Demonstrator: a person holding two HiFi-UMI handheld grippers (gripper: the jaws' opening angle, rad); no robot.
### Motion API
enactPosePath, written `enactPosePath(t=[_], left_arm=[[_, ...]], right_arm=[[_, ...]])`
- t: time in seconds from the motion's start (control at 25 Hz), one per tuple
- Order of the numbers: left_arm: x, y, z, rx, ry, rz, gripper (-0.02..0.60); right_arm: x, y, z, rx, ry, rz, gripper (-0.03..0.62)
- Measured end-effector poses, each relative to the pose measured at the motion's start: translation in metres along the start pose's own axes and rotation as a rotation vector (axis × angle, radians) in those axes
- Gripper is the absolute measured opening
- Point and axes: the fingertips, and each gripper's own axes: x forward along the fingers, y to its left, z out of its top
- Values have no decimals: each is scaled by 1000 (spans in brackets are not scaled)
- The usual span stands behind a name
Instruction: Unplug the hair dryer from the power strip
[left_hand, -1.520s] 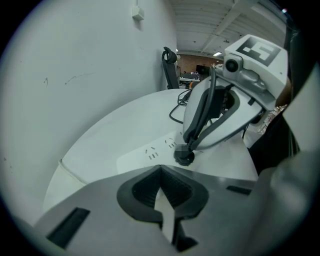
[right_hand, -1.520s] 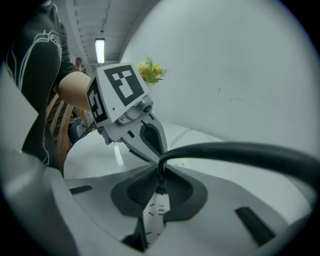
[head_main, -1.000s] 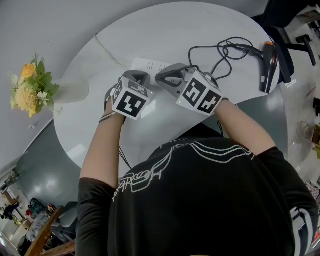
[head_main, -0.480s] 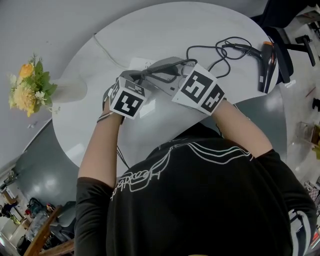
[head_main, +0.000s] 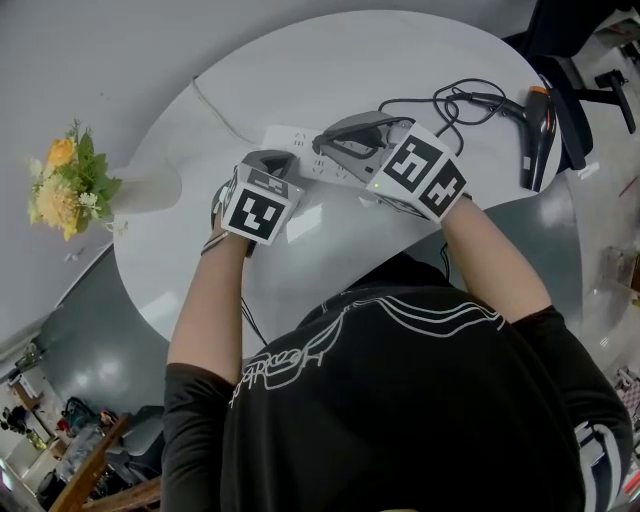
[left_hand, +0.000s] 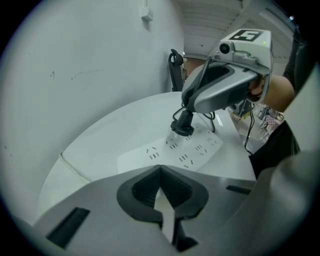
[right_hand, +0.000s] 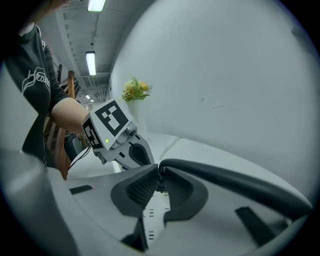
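Note:
A white power strip (head_main: 300, 142) lies on the round white table (head_main: 330, 70). My left gripper (head_main: 274, 158) is shut and empty, its tips pressed down on the strip's near end (left_hand: 150, 156). My right gripper (head_main: 321, 147) is shut on the hair dryer's black plug (left_hand: 182, 123), which hangs at the strip's far sockets and looks just lifted off them. Its black cord (right_hand: 235, 179) runs out of the jaws and loops (head_main: 450, 105) across the table. The black hair dryer (head_main: 537, 130) lies at the table's right edge.
A white vase (head_main: 150, 180) of yellow flowers (head_main: 65, 185) stands at the table's left edge. The strip's white cable (head_main: 215, 105) trails towards the far left. A dark chair (head_main: 570, 60) stands beyond the table on the right.
My right gripper has risen and drawn back to the right with the plug in its jaws, rolling a little. The left gripper has stayed pressed on the strip.

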Motion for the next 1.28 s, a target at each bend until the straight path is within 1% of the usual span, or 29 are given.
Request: enactPosePath(t=[0.12,0.24,0.32,0.44,0.6,0.72,0.84,0.96,1.12,1.28], left_arm=[[-2,1,0,11,-27,15,2],[-6,3,-2,12,-62,67,2],[-12,5,0,-29,-99,86,3],[-24,6,1,-134,-149,74,3],[-51,0,5,-209,-230,72,3],[-74,-9,6,-272,-304,67,3],[-106,-18,6,-306,-377,73,3],[-143,-34,4,-339,-468,71,3],[-180,-60,-1,-392,-572,41,3],[-211,-88,-6,-422,-654,6,3]], right_arm=[[0,0,0,23,-22,-8,26],[-3,-1,2,39,-39,-24,26],[-4,1,1,38,-33,-37,26],[-7,6,3,32,-28,-55,26],[-12,22,12,82,-58,-34,26],[-20,34,21,102,-85,-39,26],[-32,49,33,98,-119,-42,28],[-50,68,43,107,-156,-37,28],[-74,96,55,149,-218,-34,28],[-98,124,68,141,-273,-19,28]])
